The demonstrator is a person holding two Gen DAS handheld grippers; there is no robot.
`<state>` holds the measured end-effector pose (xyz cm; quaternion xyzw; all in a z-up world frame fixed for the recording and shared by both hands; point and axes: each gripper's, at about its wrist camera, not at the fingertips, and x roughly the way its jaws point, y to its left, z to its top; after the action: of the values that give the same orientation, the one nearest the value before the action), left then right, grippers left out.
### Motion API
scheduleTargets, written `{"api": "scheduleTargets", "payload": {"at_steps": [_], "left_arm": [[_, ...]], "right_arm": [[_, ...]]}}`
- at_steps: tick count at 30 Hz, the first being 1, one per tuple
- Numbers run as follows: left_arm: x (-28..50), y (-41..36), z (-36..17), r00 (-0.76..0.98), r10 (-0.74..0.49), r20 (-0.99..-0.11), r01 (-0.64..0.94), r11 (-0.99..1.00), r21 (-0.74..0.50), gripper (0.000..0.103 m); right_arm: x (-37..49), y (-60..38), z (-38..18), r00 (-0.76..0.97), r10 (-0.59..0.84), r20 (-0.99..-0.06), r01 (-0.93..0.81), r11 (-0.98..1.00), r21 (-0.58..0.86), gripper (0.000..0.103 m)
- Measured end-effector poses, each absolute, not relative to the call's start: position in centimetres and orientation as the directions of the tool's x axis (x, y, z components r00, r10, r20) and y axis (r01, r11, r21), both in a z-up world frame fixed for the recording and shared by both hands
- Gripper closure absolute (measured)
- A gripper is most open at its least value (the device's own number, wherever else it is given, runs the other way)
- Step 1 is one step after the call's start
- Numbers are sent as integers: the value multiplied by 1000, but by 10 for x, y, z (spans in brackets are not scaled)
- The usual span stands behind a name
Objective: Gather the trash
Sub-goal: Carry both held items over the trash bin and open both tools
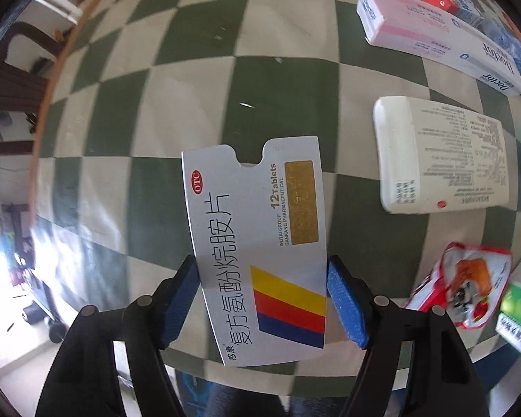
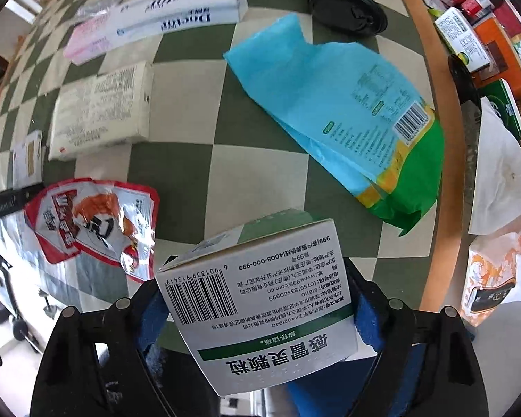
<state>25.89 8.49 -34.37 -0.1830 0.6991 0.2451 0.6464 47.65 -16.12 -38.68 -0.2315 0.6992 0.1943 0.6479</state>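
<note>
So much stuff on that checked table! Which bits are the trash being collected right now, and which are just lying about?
In hand now:
- tablet box, between the left gripper pads
- green-striped box, between the right gripper pads

Lying on the table, untouched:
- white box
- pink box
- red snack wrapper
- blue-green bag
- black lid

Your right gripper [image 2: 257,307] has its blue pads against both sides of a white-and-green medicine box [image 2: 260,299] at six o'clock. A red snack wrapper [image 2: 93,222] lies at nine o'clock, and a blue-and-green bag [image 2: 347,118] at one o'clock, on the checkered tablecloth [image 2: 260,173].
</note>
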Motion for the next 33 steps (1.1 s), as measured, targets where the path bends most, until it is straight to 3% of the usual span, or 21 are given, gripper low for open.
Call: {"api": "scheduleTargets", "payload": {"at_steps": [11,19,21,22,28,33], "left_arm": [[188,93,-266,52,164,-985,-535,837,111,33],[101,79,-218,200,169,-965,-485,873,52,33],[77,85,-221,222,161,-962,-475,879,38,33],[102,74,-237,228,156,-961,-472,881,31,33],[34,80,-263,226,95,-970,-450,893,-18,33],[-10,86,-320,137,-25,-990,-468,879,-87,33]], "right_arm": [[441,-169,-326,25,91,-996,-458,886,69,16],[358,-174,-282,108,204,-973,-382,912,149,17],[334,-173,-276,123,216,-969,-364,918,158,17],[315,-173,-273,131,222,-966,-351,922,164,17],[219,-176,-280,132,245,-960,-289,936,200,17],[141,-177,-343,-6,284,-959,-204,938,279,17]]}}
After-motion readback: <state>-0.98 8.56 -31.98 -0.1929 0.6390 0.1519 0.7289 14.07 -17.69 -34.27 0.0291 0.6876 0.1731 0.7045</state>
